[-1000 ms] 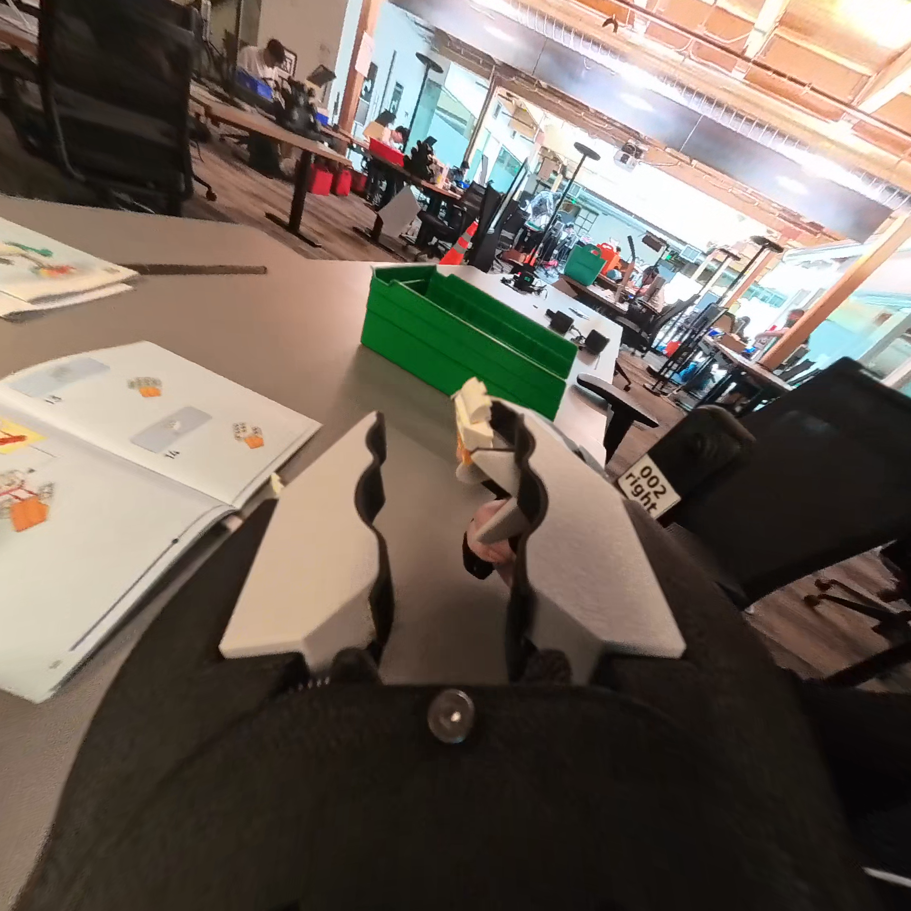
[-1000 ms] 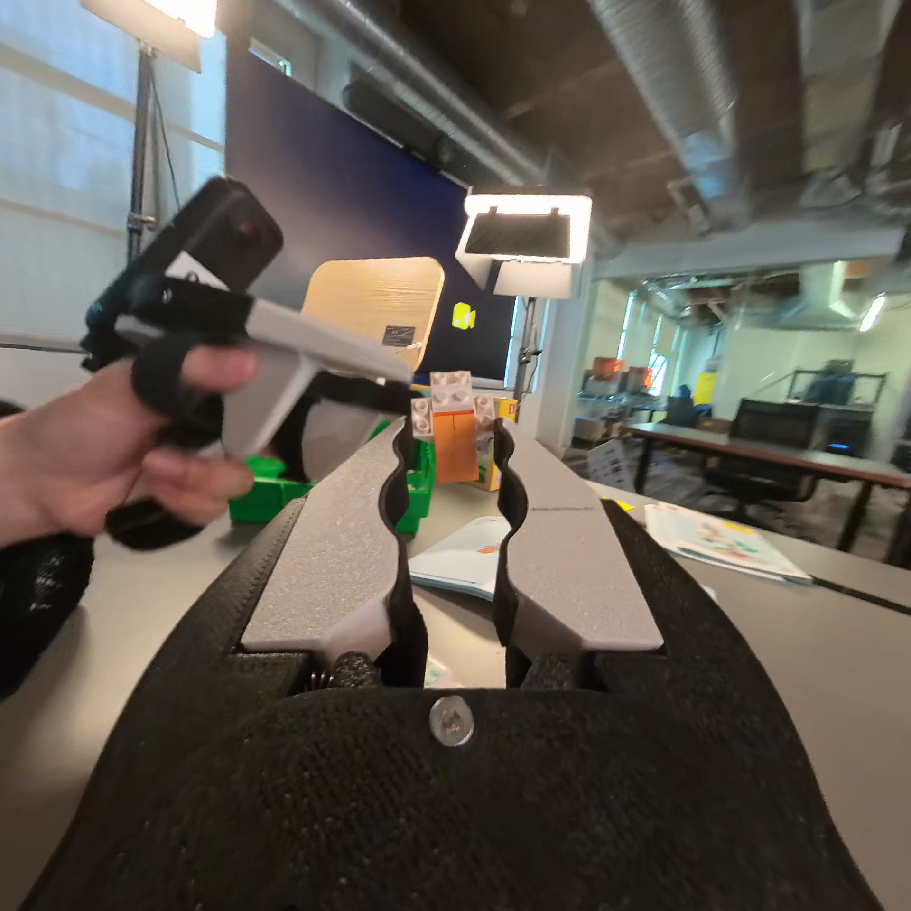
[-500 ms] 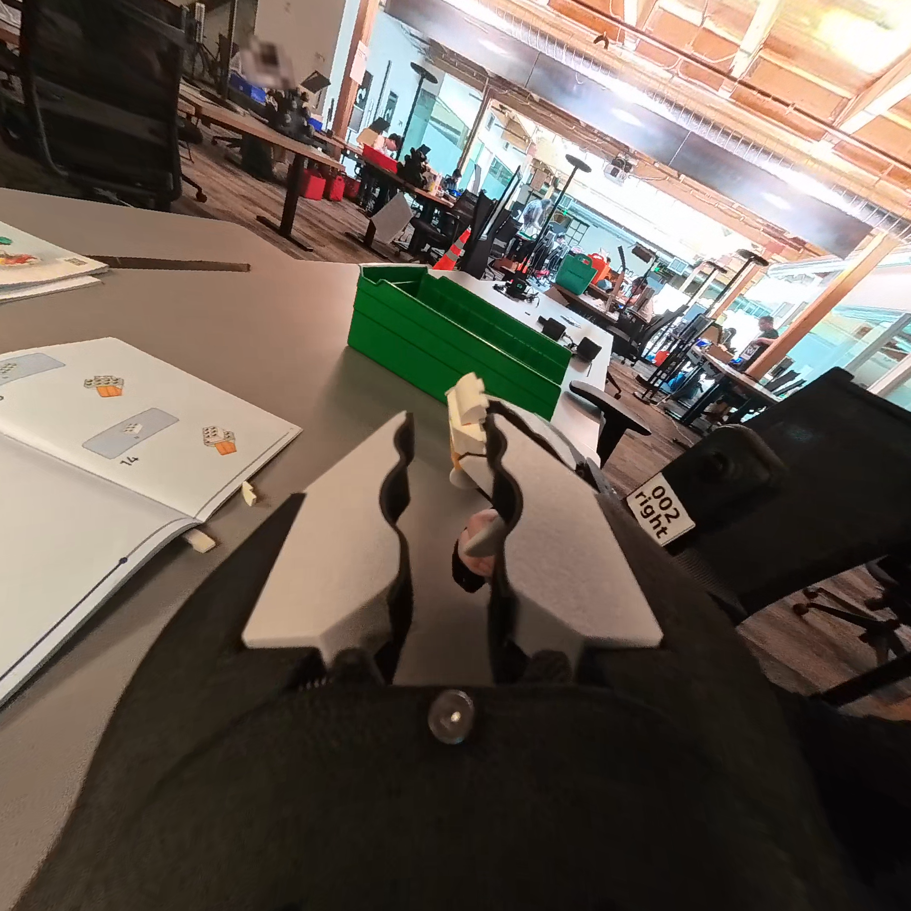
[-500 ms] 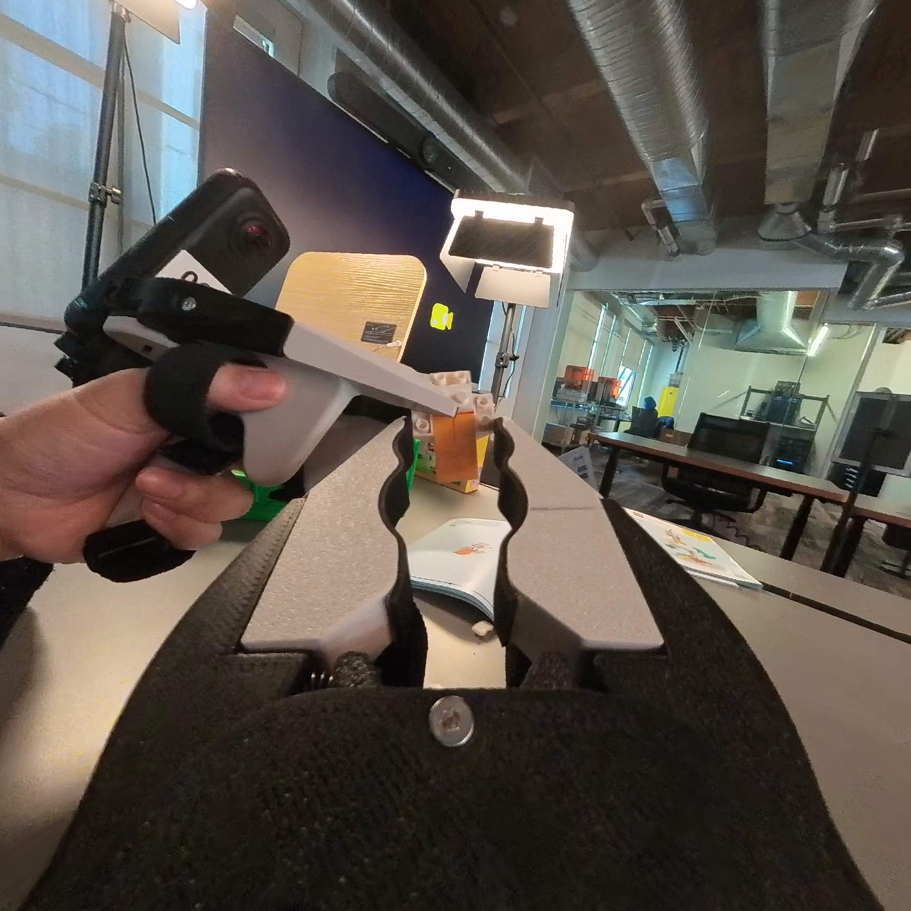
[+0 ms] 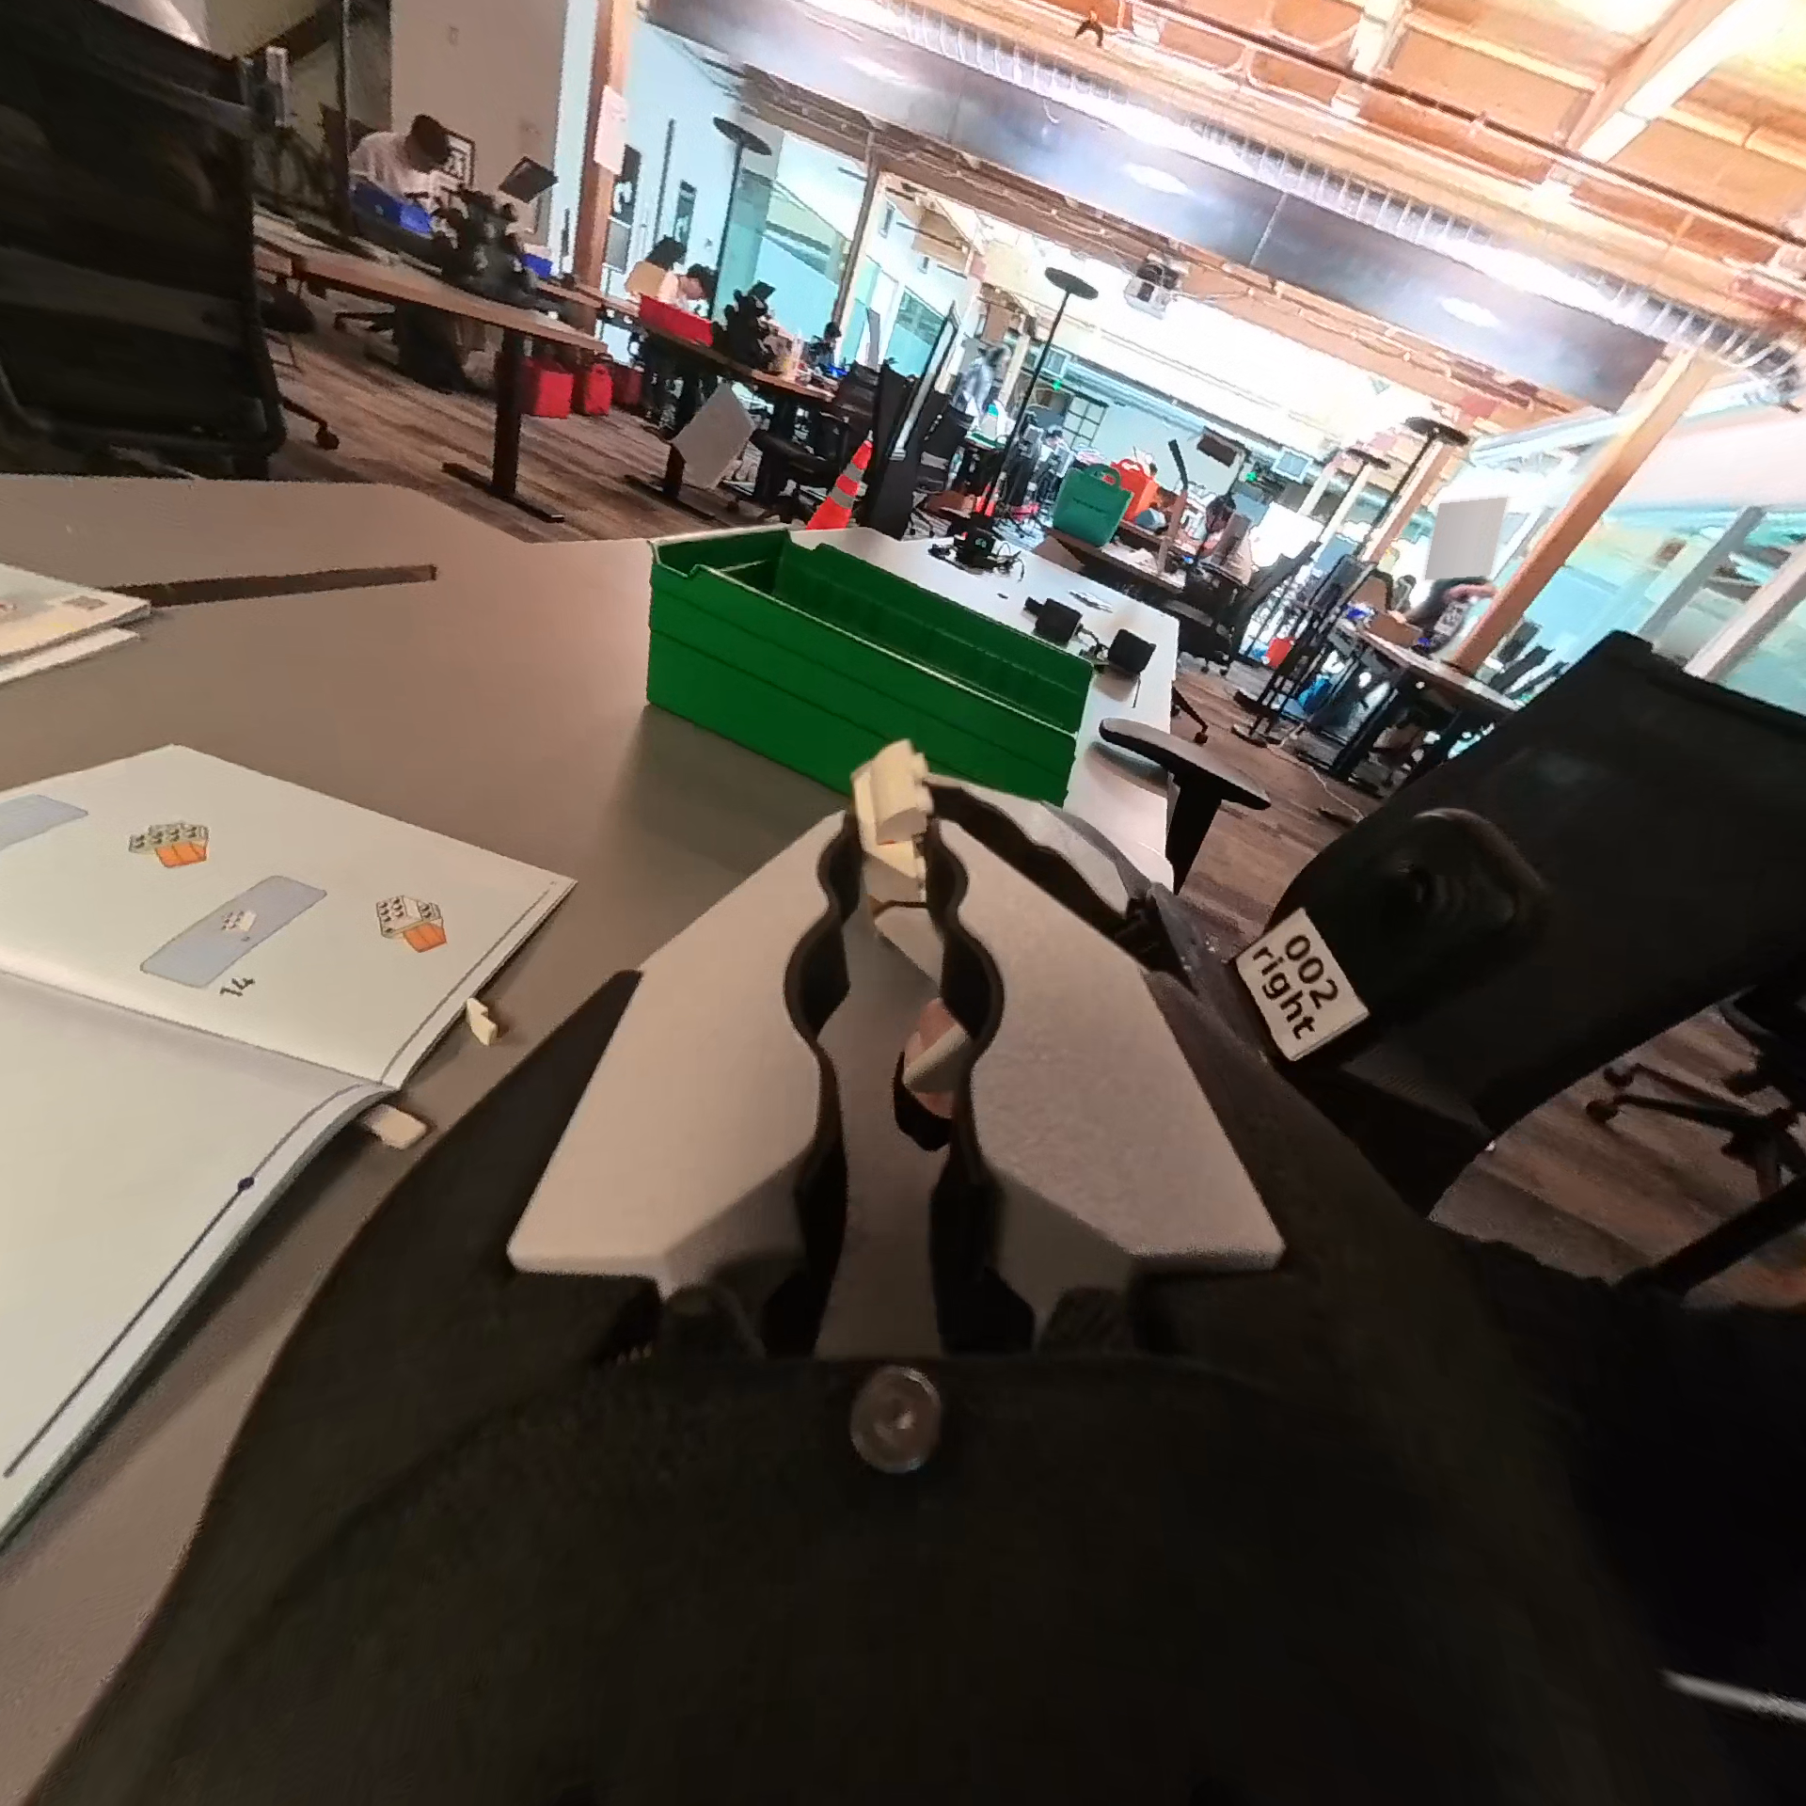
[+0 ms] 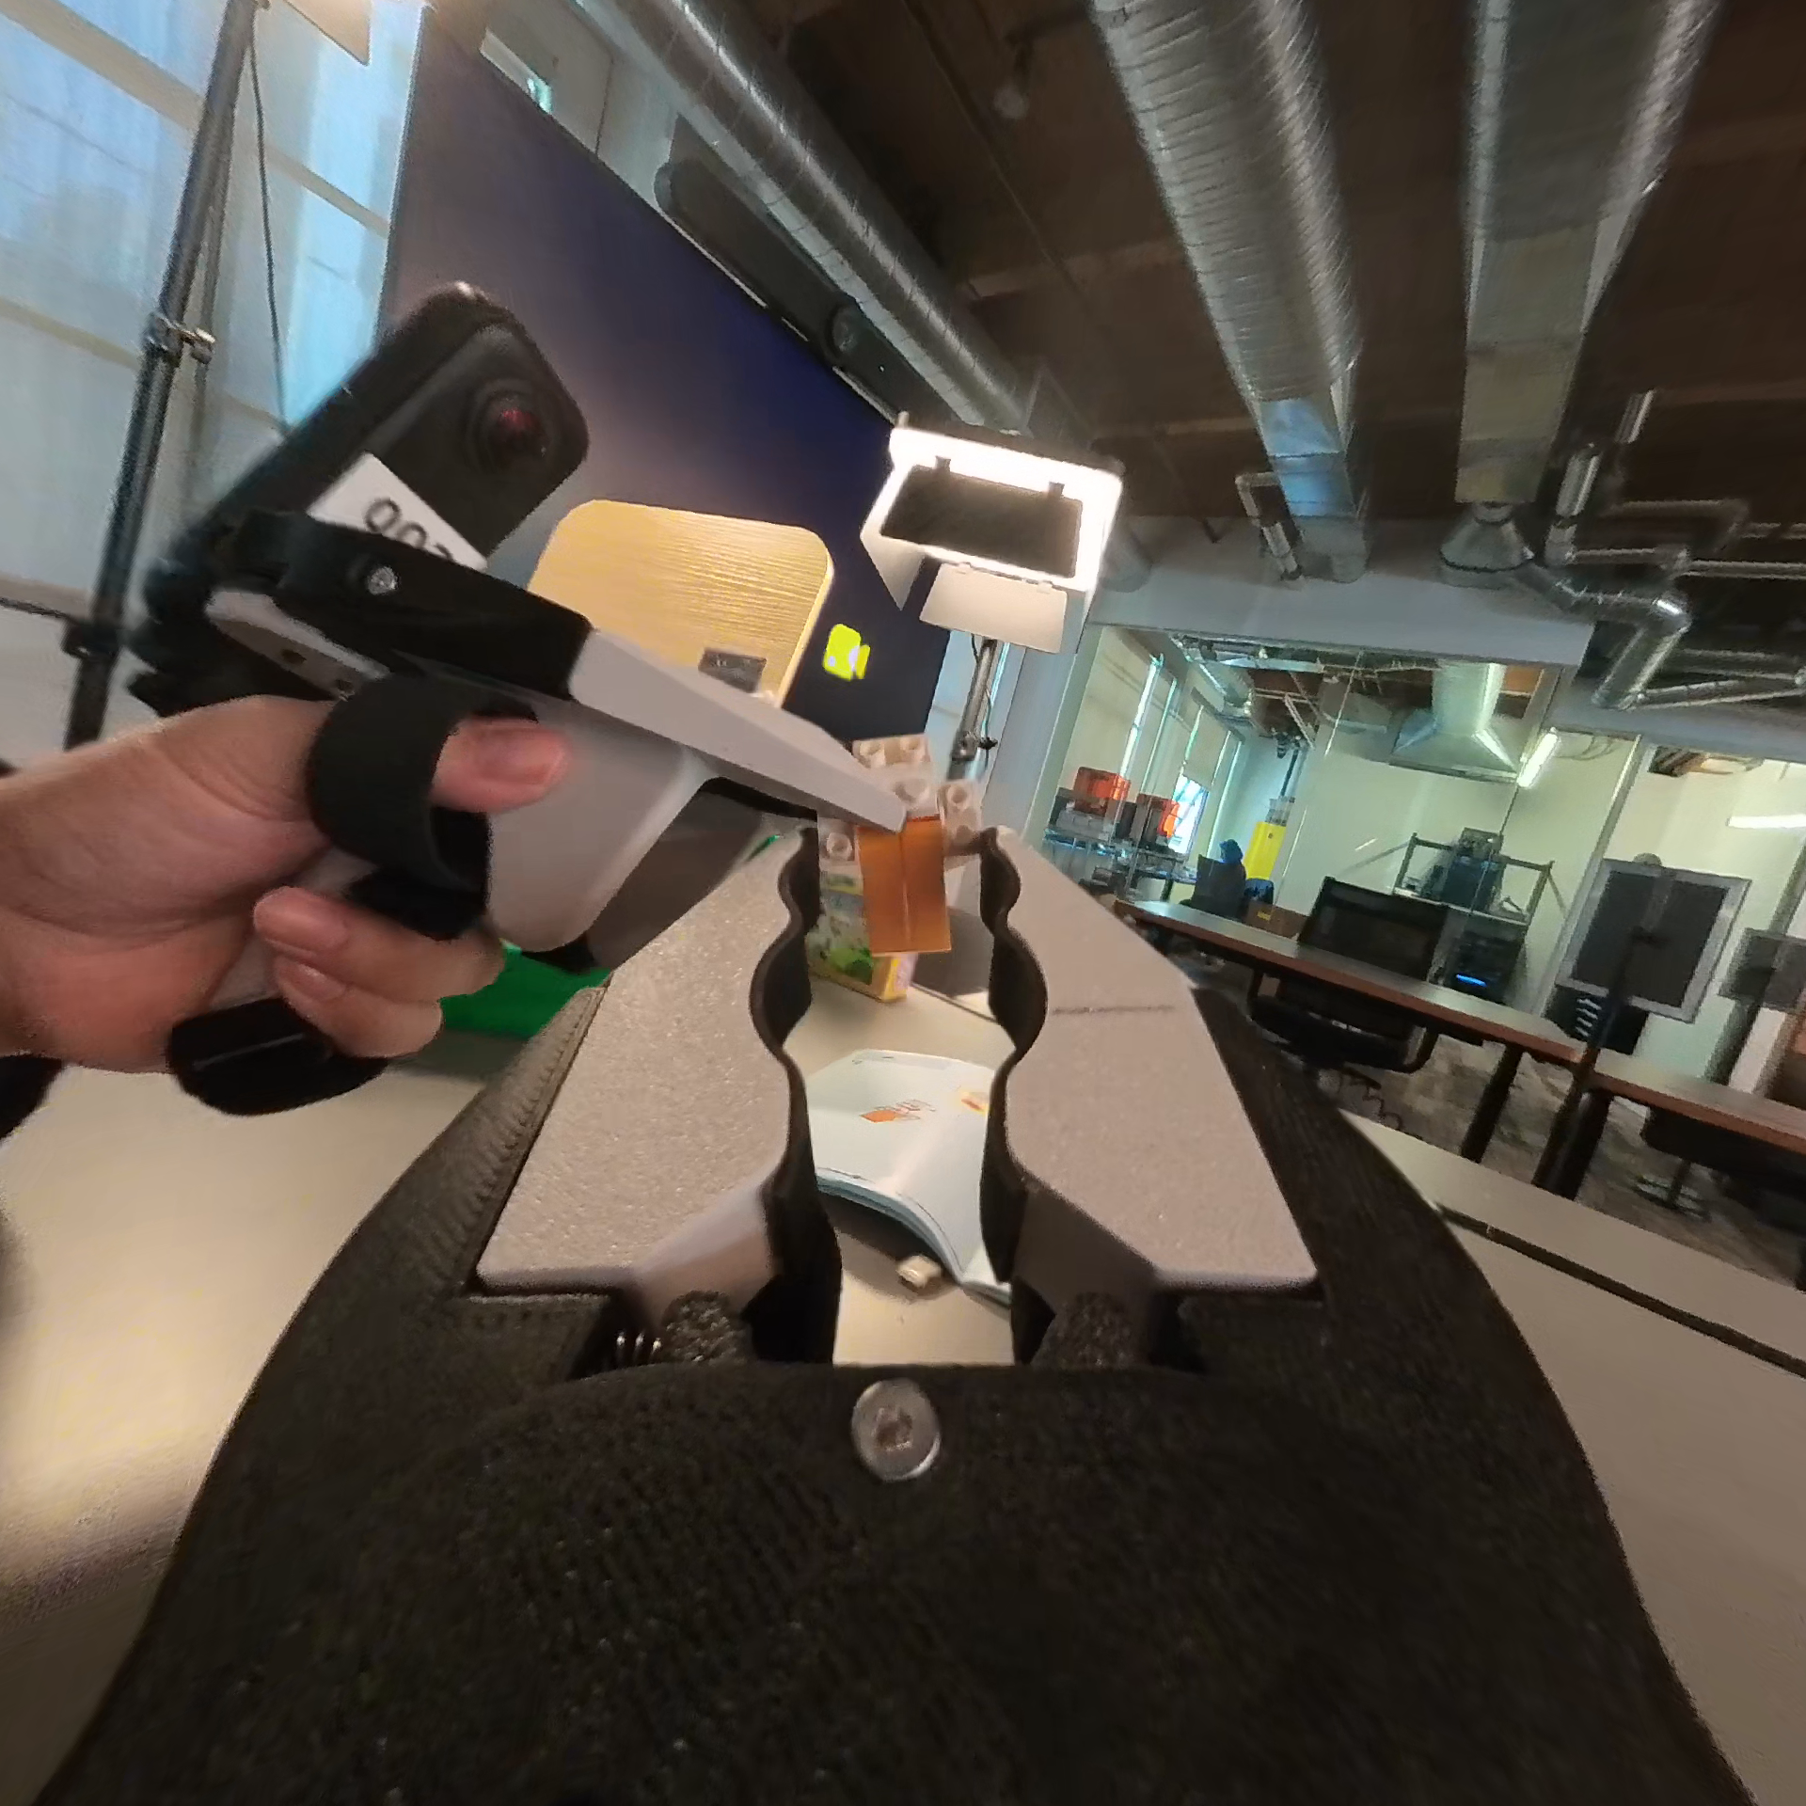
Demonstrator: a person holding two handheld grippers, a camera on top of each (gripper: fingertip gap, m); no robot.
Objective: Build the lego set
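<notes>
Open workshop: long desks [image 6: 1446, 987], ceiling ducts [image 6: 1261, 293].

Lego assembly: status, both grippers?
Right gripper shut on lego assembly, held above table. Left gripper closing on its white top. Nothing in the way.

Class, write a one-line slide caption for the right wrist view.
Both hand-held grippers, right and left, pinch a white-and-orange lego assembly above the open instruction booklet.

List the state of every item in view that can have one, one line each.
right gripper: shut on the lego assembly
lego assembly: held off the table
left gripper: closed onto the assembly's white top
instruction booklet: open, flat on table
green bin: uncovered, contents hidden
</notes>
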